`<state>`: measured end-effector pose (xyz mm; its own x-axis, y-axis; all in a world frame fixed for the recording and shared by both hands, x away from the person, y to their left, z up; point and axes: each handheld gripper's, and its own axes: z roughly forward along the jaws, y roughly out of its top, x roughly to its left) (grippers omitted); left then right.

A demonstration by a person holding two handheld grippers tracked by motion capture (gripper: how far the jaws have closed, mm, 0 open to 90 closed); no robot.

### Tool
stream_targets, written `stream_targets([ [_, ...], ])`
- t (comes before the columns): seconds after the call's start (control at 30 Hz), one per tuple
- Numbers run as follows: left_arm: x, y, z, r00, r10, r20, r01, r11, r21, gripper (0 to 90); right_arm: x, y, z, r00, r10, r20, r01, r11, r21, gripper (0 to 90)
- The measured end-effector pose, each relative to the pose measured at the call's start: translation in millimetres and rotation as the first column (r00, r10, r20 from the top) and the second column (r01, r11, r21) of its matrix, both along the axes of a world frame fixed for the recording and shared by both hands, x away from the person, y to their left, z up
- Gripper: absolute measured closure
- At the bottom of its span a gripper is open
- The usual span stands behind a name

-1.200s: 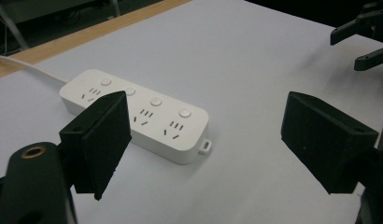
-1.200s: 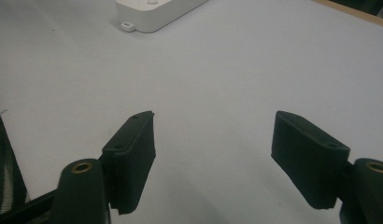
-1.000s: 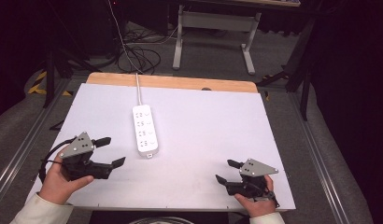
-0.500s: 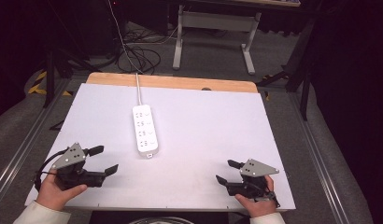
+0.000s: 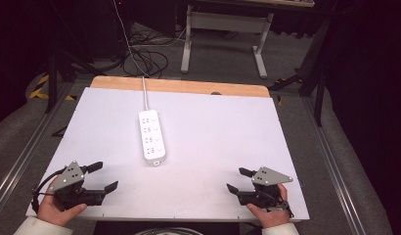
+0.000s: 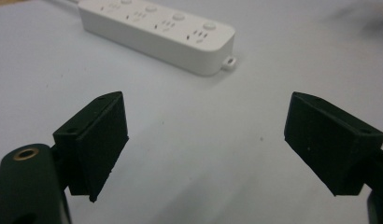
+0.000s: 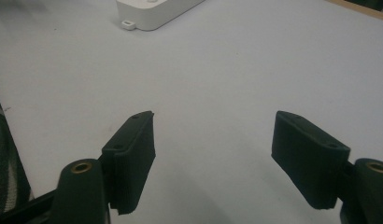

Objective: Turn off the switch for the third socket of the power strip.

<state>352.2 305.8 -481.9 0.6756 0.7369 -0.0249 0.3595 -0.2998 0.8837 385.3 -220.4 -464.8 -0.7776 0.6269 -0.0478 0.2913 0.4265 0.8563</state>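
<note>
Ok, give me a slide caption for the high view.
Both grippers, left gripper and right gripper, rest open at the near edge of a white table; a white power strip lies between them, untouched.

Wide bare white table (image 5: 213,122) on all sides. One obstacle: power strip (image 5: 152,137) lying flat mid-table, left of centre, its cord (image 5: 144,93) running off the far edge. Well apart from left gripper (image 5: 103,176) and right gripper (image 5: 236,179), both jaws spread, nothing between them. Open passage between grippers along the near edge.

Bright even table (image 5: 213,122), dark surroundings (gripper views softly blurred).
</note>
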Motion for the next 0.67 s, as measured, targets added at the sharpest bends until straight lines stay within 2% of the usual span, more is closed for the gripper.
stream_targets([
  [0.03, -0.8, 0.2, -0.8, 1.0, 0.005, -0.002, -0.005, 0.9998, 0.02, 14.1, 0.1, -0.1, -0.1, 1.0, 0.0, 0.0, 0.0, 1.0, 0.001, 30.8],
  [0.13, -3.1, 0.0, 1.2, 0.9998, 0.016, 0.007, -0.016, 0.9998, -0.014, 13.7, 0.8, -0.3, -0.5, 1.0, 0.002, -0.007, -0.002, 1.0, 0.001, 30.8],
  [0.23, -1.3, 0.1, 2.2, 0.9997, 0.025, 0.0, -0.025, 0.9997, -0.007, 13.8, 0.8, 0.0, -0.6, 1.0, 0.004, -0.006, -0.004, 1.0, 0.003, 30.8],
  [0.3, 0.0, -0.2, 3.7, 0.9992, 0.033, -0.021, -0.033, 0.9993, -0.018, 14.1, 0.8, -0.1, -0.4, 1.0, 0.003, -0.004, -0.003, 1.0, 0.003, 30.7],
  [0.4, 1.6, -0.8, 6.1, 0.9987, 0.039, -0.032, -0.039, 0.999, -0.022, 13.7, 1.0, -0.2, -0.4, 1.0, -0.001, -0.006, 0.001, 1.0, 0.005, 30.7],
  [0.5, 1.8, -0.7, 7.2, 0.9986, 0.042, -0.031, -0.043, 0.998, -0.046, 13.6, 1.5, -0.1, -0.6, 1.0, -0.002, -0.007, 0.002, 1.0, 0.002, 30.6],
  [0.57, 1.4, -0.1, 7.6, 0.9991, 0.039, -0.012, -0.04, 0.9983, -0.043, 13.5, 2.0, -0.3, -0.8, 0.9999, -0.002, -0.013, 0.002, 1.0, 0.002, 30.2],
  [0.67, 0.0, 0.2, 6.3, 0.9982, 0.035, 0.048, -0.034, 0.9991, -0.027, 13.4, 2.7, -0.9, -1.1, 0.9999, -0.003, -0.015, 0.003, 1.0, 0.004, 30.1],
])
